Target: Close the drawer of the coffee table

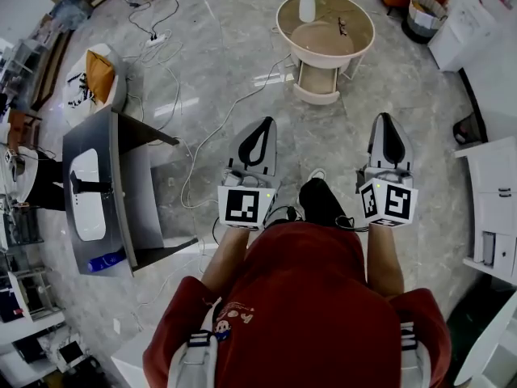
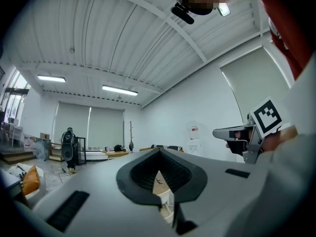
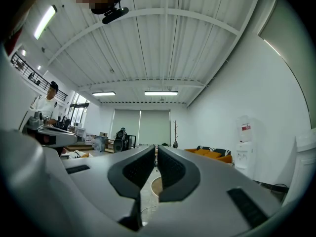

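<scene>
The round coffee table stands on the far floor, and its white drawer is pulled out toward me. A white vase with flowers rests on the tabletop. My left gripper and right gripper are held side by side in front of me, well short of the table and pointing at it. Both are shut with nothing between their jaws. In the left gripper view, the drawer shows through the loop of the left gripper. The right gripper frames the tabletop.
Cables trail across the marble floor. A grey desk with a blue bottle stands at the left, with a chair with an orange cushion behind it. White cabinets line the right, and a basket sits at the far right.
</scene>
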Demonstrator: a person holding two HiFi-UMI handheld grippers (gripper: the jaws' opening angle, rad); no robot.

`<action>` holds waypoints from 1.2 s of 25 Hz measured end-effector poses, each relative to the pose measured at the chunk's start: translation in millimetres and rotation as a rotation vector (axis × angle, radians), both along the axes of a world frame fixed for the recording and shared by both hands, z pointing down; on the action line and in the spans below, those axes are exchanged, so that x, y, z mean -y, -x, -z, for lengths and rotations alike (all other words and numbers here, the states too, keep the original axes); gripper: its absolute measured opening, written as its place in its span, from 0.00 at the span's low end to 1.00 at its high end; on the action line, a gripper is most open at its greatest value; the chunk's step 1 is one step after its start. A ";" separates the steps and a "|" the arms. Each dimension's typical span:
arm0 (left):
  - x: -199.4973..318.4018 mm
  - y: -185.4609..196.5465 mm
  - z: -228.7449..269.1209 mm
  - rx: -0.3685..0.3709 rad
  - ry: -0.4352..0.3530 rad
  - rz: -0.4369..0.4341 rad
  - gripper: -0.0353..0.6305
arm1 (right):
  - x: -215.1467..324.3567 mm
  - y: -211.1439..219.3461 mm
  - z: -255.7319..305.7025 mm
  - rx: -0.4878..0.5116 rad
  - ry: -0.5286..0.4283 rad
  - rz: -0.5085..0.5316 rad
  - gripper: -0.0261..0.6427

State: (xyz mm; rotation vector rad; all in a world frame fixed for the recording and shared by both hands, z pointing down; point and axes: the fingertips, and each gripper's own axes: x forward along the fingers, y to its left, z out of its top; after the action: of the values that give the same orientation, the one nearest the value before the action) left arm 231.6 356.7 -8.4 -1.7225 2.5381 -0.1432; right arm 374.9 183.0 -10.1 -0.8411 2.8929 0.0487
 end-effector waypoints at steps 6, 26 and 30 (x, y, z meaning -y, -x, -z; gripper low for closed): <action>12.8 31.8 -12.4 0.008 0.024 0.017 0.07 | 15.0 35.8 -17.7 -0.023 0.021 0.008 0.08; 181.6 207.0 -8.6 0.126 0.012 -0.190 0.07 | 153.9 209.5 -64.4 -0.079 0.104 -0.132 0.08; 216.5 231.7 -19.9 0.120 0.031 -0.214 0.07 | 182.0 232.0 -76.8 -0.081 0.111 -0.171 0.08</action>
State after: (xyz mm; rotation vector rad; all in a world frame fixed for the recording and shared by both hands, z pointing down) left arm 0.0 140.2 11.4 -1.9204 2.2632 -0.2650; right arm 142.9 1.0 66.7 -1.1294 2.9133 -0.0640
